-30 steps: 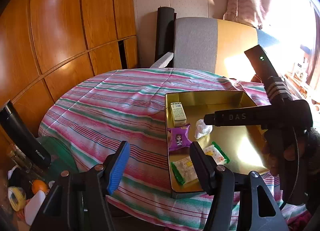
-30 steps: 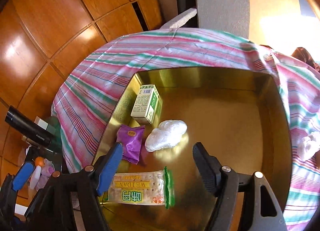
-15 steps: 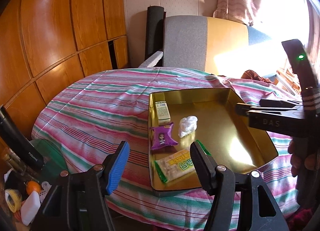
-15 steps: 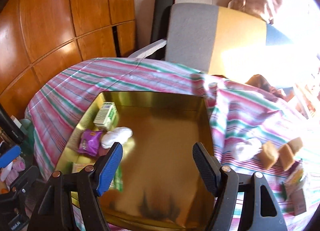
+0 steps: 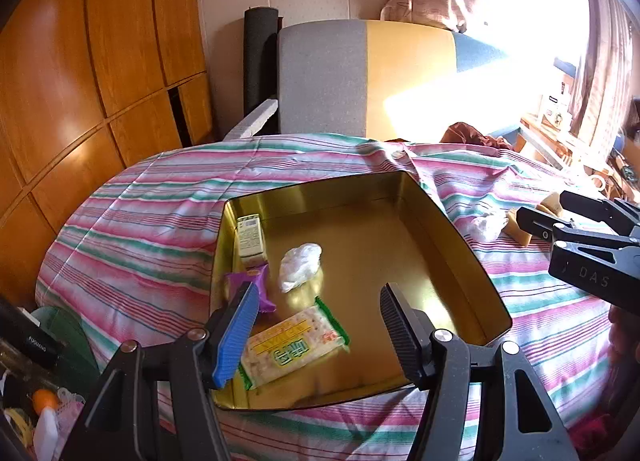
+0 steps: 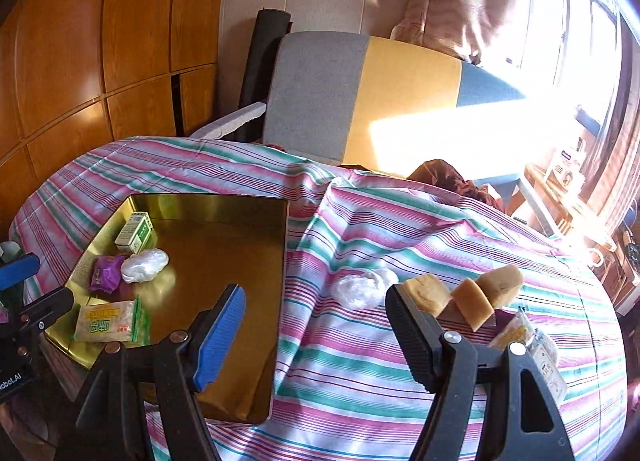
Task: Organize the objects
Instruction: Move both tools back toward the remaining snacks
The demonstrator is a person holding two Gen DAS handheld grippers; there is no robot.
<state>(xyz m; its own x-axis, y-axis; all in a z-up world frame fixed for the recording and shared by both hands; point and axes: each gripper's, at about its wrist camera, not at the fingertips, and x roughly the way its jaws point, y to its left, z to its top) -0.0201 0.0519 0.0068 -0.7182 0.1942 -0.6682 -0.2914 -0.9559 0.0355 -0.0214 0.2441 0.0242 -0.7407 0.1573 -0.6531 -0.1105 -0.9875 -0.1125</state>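
Right wrist view shows the right claw gaping empty, the white wad on the bench at twelve o'clock, nearer it than the open, empty left claw over the tin.

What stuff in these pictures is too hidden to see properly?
- Purple snack packet: left wrist view, the left tongs cover part of it.
- Packets at the table's right edge: right wrist view, the right tongs cover them; print too small.
- Tan blocks: what they are is unclear.
- Window shelf items: washed out by glare.
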